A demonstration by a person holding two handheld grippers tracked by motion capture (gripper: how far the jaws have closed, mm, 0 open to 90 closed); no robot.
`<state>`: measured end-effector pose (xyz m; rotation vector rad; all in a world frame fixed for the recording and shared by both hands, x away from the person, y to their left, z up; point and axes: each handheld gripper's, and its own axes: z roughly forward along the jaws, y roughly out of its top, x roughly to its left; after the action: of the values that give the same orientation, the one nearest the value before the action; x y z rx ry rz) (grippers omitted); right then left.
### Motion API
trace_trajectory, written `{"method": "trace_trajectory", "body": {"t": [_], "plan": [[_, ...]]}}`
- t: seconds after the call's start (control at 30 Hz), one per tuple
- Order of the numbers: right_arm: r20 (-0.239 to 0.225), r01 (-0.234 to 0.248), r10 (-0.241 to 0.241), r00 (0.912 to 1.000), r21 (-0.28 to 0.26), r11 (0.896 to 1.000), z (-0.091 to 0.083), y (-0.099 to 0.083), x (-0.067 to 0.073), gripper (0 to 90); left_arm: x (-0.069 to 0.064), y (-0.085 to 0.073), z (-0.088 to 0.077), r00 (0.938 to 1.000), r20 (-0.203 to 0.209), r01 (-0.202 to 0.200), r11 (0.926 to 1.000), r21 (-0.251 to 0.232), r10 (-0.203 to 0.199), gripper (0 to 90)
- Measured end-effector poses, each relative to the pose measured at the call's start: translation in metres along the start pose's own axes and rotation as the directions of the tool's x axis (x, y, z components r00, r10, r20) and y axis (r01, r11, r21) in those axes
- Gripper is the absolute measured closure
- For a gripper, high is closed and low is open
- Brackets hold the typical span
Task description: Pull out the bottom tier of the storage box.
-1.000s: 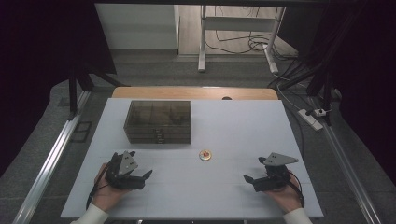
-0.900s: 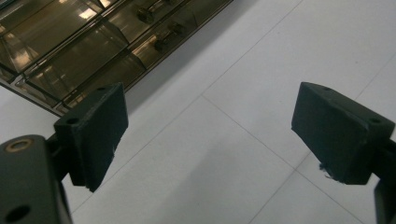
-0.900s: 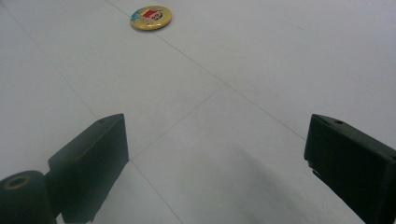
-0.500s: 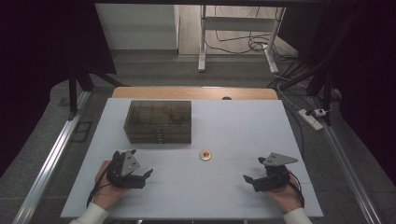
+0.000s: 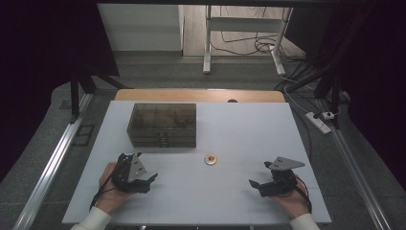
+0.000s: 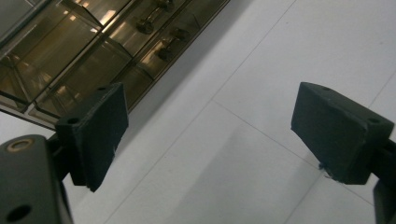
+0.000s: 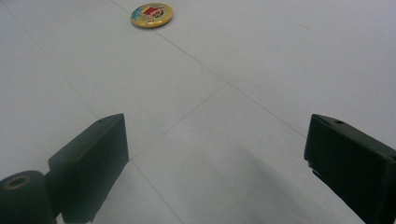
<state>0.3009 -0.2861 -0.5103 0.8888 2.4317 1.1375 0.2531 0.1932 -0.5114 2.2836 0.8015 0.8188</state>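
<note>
A small round yellow badge (image 5: 210,159) with a red mark lies flat near the middle of the white table (image 5: 239,124); it also appears as the badge (image 7: 152,15) far ahead in the right gripper view. A smoky transparent compartment box (image 5: 162,124) stands shut at the back left, and the same box (image 6: 93,56) fills the upper left of the left gripper view. My left gripper (image 5: 149,179) rests low on the table at the front left, open and holding nothing. My right gripper (image 5: 254,184) sits at the front right, open too, pointing left toward the badge.
A wooden strip (image 5: 201,95) runs along the table's far edge. Beyond it stand a desk frame (image 5: 208,43) and loose cables (image 5: 268,45) on the floor. A power strip (image 5: 320,120) lies to the right of the table. Metal rails (image 5: 52,163) flank both sides.
Both hands have shifted only slightly; the left gripper edged a little toward the table's centre. The badge and box stay where they were.
</note>
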Motion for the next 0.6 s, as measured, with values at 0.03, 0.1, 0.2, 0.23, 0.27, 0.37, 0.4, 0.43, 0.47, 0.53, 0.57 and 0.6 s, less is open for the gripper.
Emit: {"method": "trace_trajectory", "body": {"t": [0.03, 0.1, 0.2, 0.23, 0.27, 0.37, 0.4, 0.43, 0.47, 0.53, 0.57, 0.6], "plan": [[0.001, 0.000, 0.000, 1.0000, 0.000, 1.000, 0.0000, 0.0000, 0.0000, 6.5, 0.0000, 0.0003, 0.0006, 1.0000, -0.001, -0.003, 1.0000, -0.003, 0.003, 12.8], [0.001, 0.000, 0.000, 1.0000, 0.001, 1.000, 0.0000, 0.0000, 0.0000, 6.5, 0.0000, 0.0009, 0.0010, 0.9999, -0.003, -0.010, 1.0000, -0.001, 0.010, 13.2], [0.003, -0.001, 0.001, 1.0000, -0.002, 1.000, -0.0002, -0.0001, 0.0000, 6.5, -0.0005, 0.0020, 0.0034, 0.9995, -0.016, -0.028, 0.9996, 0.000, 0.028, 13.6], [0.001, -0.001, 0.001, 1.0000, 0.000, 1.000, -0.0003, 0.0000, -0.0001, 6.5, -0.0005, 0.0020, 0.0034, 0.9995, -0.016, -0.028, 0.9996, 0.000, 0.028, 13.7], [0.001, -0.001, 0.001, 1.0000, 0.000, 1.000, -0.0003, 0.0000, -0.0001, 6.5, -0.0007, 0.0022, 0.0039, 0.9993, -0.018, -0.032, 0.9995, 0.000, 0.032, 13.7], [0.003, 0.000, 0.000, 1.0000, -0.002, 1.000, -0.0003, 0.0000, 0.0002, 6.5, -0.0011, 0.0023, 0.0050, 0.9988, -0.027, -0.042, 0.9991, -0.001, 0.042, 14.3], [0.002, -0.001, 0.001, 1.0000, -0.002, 1.000, -0.0001, 0.0000, 0.0000, 6.5, -0.0016, 0.0025, 0.0058, 0.9980, -0.034, -0.053, 0.9986, -0.002, 0.053, 14.9], [0.002, -0.001, 0.001, 1.0000, -0.002, 1.000, -0.0001, 0.0000, 0.0000, 6.5, -0.0016, 0.0025, 0.0058, 0.9980, -0.034, -0.053, 0.9986, -0.002, 0.053, 15.1], [0.002, -0.001, 0.001, 1.0000, -0.001, 1.000, -0.0001, 0.0000, 0.0000, 6.5, -0.0019, 0.0028, 0.0064, 0.9976, -0.036, -0.059, 0.9983, 0.001, 0.059, 15.1], [0.002, -0.001, 0.001, 1.0000, -0.001, 1.000, 0.0000, 0.0000, 0.0000, 6.5, -0.0027, 0.0031, 0.0079, 0.9969, -0.039, -0.069, 0.9976, 0.000, 0.069, 15.4], [0.002, 0.000, 0.000, 1.0000, 0.000, 1.000, 0.0000, 0.0000, -0.0001, 6.5, -0.0031, 0.0034, 0.0085, 0.9962, -0.041, -0.076, 0.9971, 0.000, 0.076, 15.7], [0.001, 0.000, 0.000, 1.0000, 0.002, 1.000, 0.0002, 0.0000, -0.0001, 6.5, -0.0038, 0.0039, 0.0101, 0.9953, -0.046, -0.085, 0.9964, 0.003, 0.085, 15.8]]}}
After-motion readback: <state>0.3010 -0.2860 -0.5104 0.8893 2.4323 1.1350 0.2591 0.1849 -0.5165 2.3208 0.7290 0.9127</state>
